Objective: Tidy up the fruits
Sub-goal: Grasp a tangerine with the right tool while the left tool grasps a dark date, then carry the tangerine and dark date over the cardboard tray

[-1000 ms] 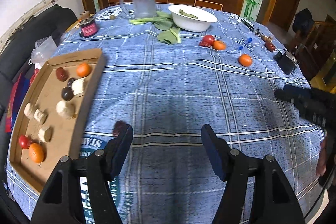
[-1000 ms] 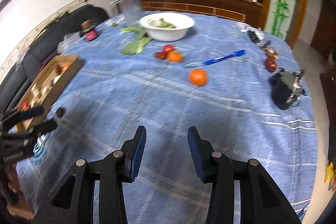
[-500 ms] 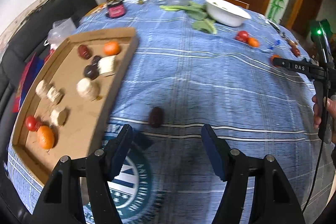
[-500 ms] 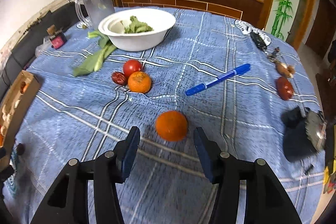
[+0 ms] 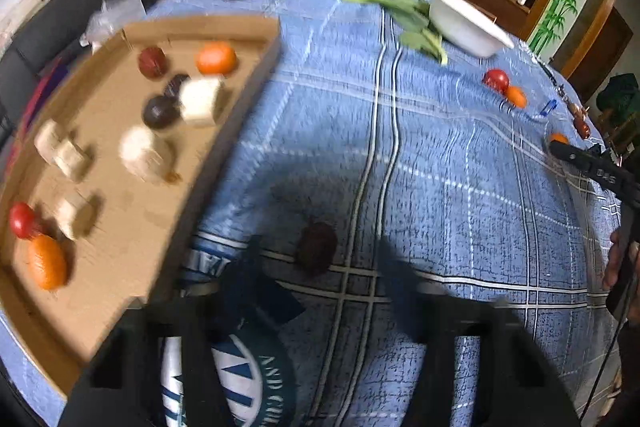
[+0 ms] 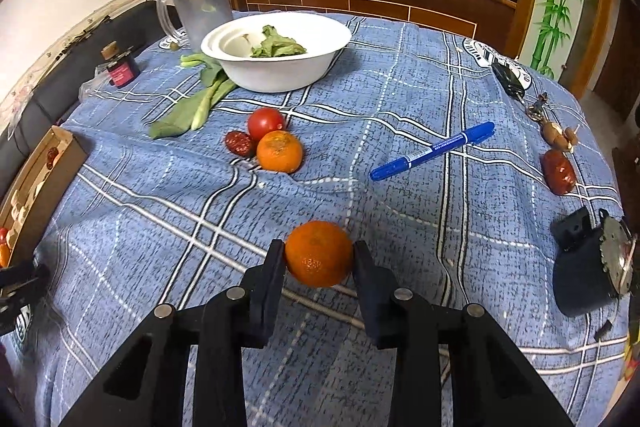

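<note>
Right wrist view: the right gripper point(image 6: 319, 254), its jaws just having closed, clamps a round orange mandarin point(image 6: 319, 253) on the blue plaid tablecloth point(image 6: 400, 87); a hasty lift could squirt the smooth fruit from the pads. Left wrist view: the left gripper point(image 5: 318, 259), jaws also closing yet still apart, brackets a dark wrinkled date point(image 5: 316, 253) at 12 o'clock of its blurred fingers; a skewed pinch might flick it away from the brown cardboard tray point(image 5: 244, 95) at 10 o'clock

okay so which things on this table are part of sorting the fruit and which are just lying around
Part of the job: orange in the right tongs, orange, tomato, red date, dark date, cardboard tray.
Lying about: blue marker, white bowl, pitcher, keys.
</note>
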